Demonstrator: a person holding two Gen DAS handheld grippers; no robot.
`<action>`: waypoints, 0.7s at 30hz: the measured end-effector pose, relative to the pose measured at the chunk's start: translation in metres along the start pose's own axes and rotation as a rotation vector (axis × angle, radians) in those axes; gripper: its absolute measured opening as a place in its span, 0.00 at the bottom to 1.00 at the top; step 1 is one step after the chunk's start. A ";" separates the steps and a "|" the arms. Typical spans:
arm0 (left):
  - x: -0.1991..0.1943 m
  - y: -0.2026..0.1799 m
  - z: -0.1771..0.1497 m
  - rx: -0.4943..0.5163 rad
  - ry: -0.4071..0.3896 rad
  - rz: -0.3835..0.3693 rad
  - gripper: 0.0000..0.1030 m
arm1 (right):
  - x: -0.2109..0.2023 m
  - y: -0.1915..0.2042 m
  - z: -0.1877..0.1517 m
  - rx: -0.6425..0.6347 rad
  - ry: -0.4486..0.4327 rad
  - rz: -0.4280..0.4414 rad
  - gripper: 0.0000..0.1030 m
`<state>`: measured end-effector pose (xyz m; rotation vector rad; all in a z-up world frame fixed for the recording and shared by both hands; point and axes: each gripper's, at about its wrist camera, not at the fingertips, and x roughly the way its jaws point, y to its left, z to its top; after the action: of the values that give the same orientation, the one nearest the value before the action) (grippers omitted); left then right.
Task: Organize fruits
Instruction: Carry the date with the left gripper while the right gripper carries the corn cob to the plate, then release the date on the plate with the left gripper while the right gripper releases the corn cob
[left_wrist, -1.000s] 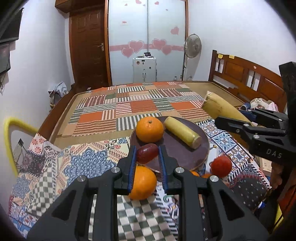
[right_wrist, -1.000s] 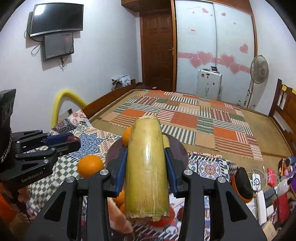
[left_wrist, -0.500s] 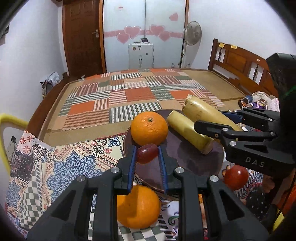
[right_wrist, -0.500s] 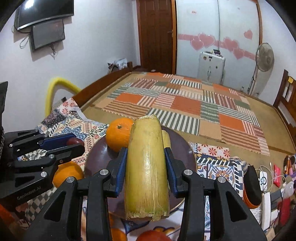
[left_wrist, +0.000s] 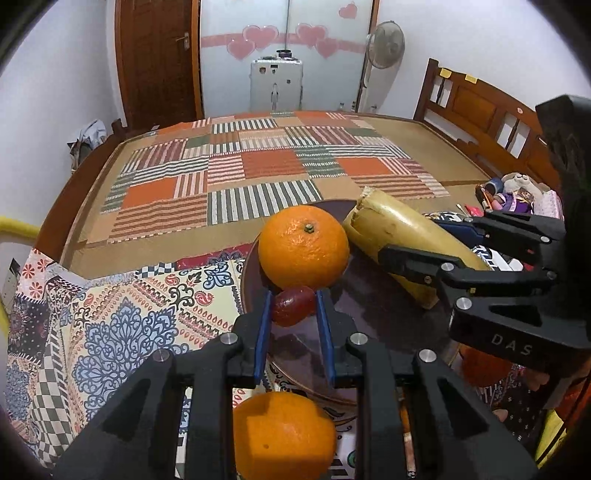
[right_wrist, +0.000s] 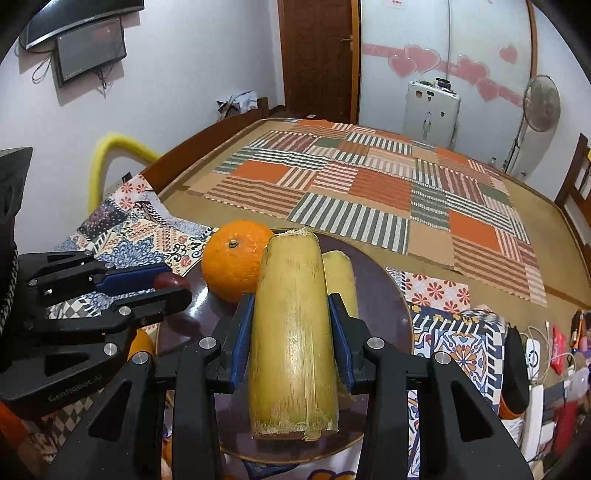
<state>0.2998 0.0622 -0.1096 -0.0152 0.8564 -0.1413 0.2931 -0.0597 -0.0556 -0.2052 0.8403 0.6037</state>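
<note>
Two oranges (left_wrist: 303, 246), two cane pieces (right_wrist: 293, 332); left gripper (left_wrist: 294, 308) clamps date (left_wrist: 293, 305) (right gripper (right_wrist: 291, 314): cane)

Wrist views, close (shared plate (left_wrist: 373, 314))

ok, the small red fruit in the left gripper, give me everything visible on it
The small red fruit is an oval, dark red piece with glossy, slightly wrinkled skin, possibly a date or jujube. It sits crosswise, pinched at its ends between the blue pads of the left gripper fingers. It hangs over the near part of the dark round plate, just in front of the orange there; whether it touches the orange is unclear. In the right wrist view only its tip shows.
</note>
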 end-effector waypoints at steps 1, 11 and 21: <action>0.002 0.000 0.001 -0.001 0.005 -0.001 0.23 | 0.002 -0.001 0.001 0.003 0.006 0.003 0.35; 0.015 0.004 0.001 -0.012 0.036 -0.020 0.26 | 0.009 -0.001 0.001 0.000 0.021 -0.007 0.35; 0.014 0.003 0.000 -0.007 0.020 -0.010 0.41 | 0.011 -0.002 0.001 -0.007 0.019 0.005 0.37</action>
<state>0.3090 0.0637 -0.1205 -0.0248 0.8768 -0.1474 0.3008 -0.0564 -0.0630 -0.2153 0.8579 0.6100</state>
